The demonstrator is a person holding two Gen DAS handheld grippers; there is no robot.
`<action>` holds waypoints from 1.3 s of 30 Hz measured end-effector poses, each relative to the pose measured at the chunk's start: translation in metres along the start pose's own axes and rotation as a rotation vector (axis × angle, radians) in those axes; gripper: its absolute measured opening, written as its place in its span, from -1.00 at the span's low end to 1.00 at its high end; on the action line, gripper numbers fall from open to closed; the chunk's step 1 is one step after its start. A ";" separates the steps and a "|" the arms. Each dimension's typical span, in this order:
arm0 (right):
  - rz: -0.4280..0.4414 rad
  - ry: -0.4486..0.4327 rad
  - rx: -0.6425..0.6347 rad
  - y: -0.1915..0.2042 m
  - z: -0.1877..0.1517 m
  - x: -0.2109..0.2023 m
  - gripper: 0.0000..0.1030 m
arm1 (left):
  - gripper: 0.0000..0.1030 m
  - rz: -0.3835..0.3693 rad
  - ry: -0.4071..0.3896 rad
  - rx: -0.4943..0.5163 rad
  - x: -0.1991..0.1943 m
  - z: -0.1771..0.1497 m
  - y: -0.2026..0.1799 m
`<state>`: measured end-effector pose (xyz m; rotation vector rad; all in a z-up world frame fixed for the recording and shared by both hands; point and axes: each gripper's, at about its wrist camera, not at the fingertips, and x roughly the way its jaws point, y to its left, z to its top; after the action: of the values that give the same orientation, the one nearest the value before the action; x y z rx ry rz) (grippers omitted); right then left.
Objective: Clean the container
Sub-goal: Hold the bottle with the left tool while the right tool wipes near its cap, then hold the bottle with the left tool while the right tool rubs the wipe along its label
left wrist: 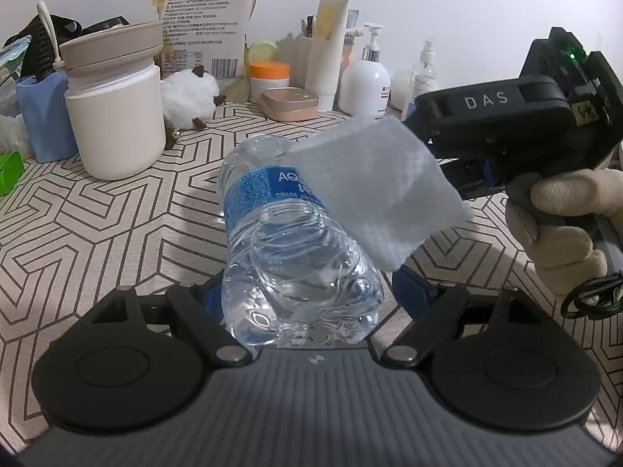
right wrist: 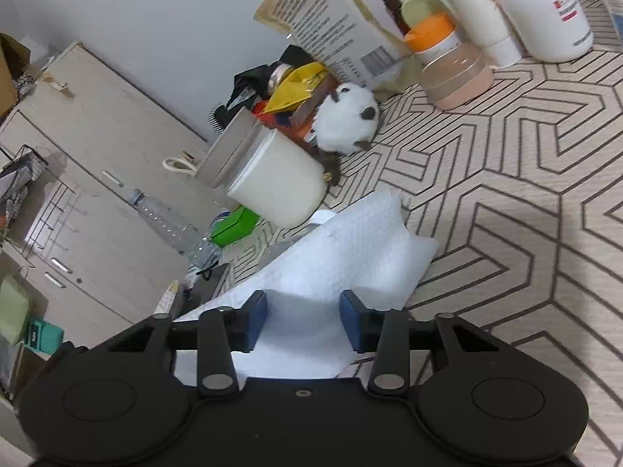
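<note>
The left claw (left wrist: 307, 299) is clamped on the bottle (left wrist: 280, 241), near its base, with one blue pad (left wrist: 409, 288) showing on the right side and the other mostly hidden behind the plastic. The bottle points away from this claw and is held in the air above the table (left wrist: 117, 210). It is clear, thin plastic with a blue label (left wrist: 264, 190); I cannot tell if there is water inside. I judge it light and soft, so a hard squeeze will dent the wall, and the smooth ribs can slip. The base is the stiffest place, so the hold there looks sensible.

The right claw (right wrist: 303, 311) is clamped on a white wipe (right wrist: 342, 257), with its pads (right wrist: 257, 311) pinching a fold of it. In the left wrist view the wipe lies against the upper side of the bottle, over part of the label. The wipe is limp and light, and only the part near the pads can press; the free corner will probably flap.

A gloved hand (left wrist: 560, 225) holds the right claw. Behind stand a white jar (left wrist: 117, 116) and other toiletries.
</note>
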<state>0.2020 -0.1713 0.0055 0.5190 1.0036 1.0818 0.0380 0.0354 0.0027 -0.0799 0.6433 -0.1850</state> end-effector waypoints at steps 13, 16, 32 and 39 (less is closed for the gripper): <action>-0.170 0.037 -0.157 0.013 -0.010 0.004 -0.45 | 0.58 -0.001 -0.007 -0.006 0.000 0.001 -0.002; -0.160 0.059 -0.173 0.018 -0.016 0.006 -0.66 | 0.55 -0.006 -0.012 -0.012 0.000 0.001 0.000; 0.003 0.000 -0.162 0.030 -0.020 -0.021 -0.67 | 0.50 -0.049 -0.035 0.009 -0.003 0.000 0.001; 0.077 0.006 -0.180 0.039 -0.021 -0.020 -0.66 | 0.50 -0.040 -0.029 0.010 -0.001 0.001 0.001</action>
<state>0.1624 -0.1757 0.0335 0.4106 0.8870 1.2298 0.0376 0.0362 0.0040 -0.0853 0.6118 -0.2254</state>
